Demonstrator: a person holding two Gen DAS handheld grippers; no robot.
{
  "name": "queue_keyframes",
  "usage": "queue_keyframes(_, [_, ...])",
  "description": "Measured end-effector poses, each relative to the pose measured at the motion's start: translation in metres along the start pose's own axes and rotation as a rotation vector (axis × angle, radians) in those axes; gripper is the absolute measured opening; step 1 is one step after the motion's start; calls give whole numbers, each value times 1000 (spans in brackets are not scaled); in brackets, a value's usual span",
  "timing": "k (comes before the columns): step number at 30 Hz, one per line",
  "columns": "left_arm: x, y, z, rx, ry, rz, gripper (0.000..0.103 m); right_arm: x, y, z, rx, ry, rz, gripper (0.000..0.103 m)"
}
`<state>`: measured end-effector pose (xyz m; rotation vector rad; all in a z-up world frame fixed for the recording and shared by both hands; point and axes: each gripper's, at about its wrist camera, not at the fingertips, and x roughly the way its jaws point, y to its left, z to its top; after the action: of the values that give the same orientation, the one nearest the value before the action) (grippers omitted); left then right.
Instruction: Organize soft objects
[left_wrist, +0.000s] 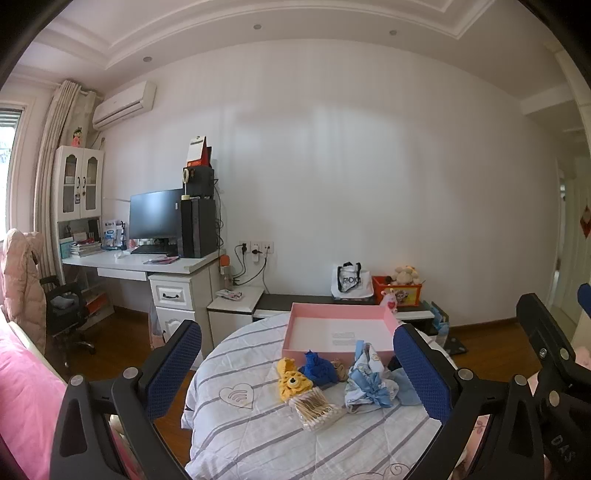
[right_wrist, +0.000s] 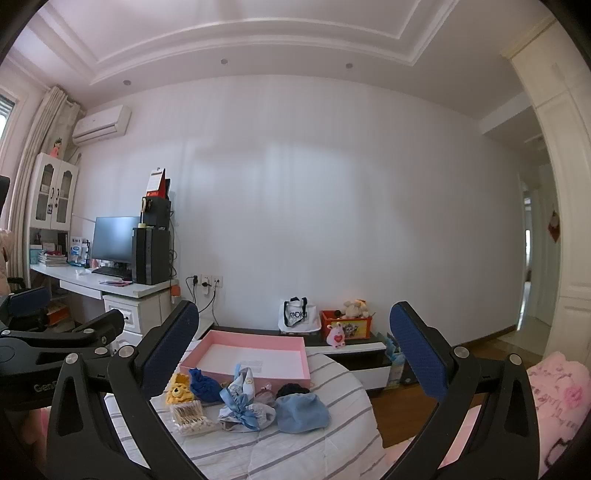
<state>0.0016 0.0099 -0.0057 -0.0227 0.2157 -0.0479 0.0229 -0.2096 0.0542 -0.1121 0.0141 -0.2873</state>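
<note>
Several soft items lie on a striped quilt (left_wrist: 258, 435) in front of a shallow pink tray (left_wrist: 340, 330): a yellow bear cloth (left_wrist: 291, 380), a dark blue cloth (left_wrist: 319, 369), a patterned cloth with a blue bow (left_wrist: 367, 384) and a light blue hat (right_wrist: 301, 411). A bag of cotton swabs (left_wrist: 319, 408) sits nearest. My left gripper (left_wrist: 297, 363) is open above the quilt, holding nothing. My right gripper (right_wrist: 295, 349) is open too, with the tray (right_wrist: 251, 356) and the cloths (right_wrist: 236, 400) seen between its fingers.
The quilt-covered round surface drops to a wooden floor (left_wrist: 125, 343) on both sides. A desk with a monitor (left_wrist: 157, 216) stands at left, and a low cabinet with a white bag (left_wrist: 349, 282) and an orange toy box (left_wrist: 399, 291) runs along the wall. Pink bedding (right_wrist: 561, 398) lies right.
</note>
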Motion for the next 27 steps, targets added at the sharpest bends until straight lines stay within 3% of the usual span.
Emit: queue_keyframes(27, [1,0,-1,6,-1,4,103,0,0,0,4,7,2,103])
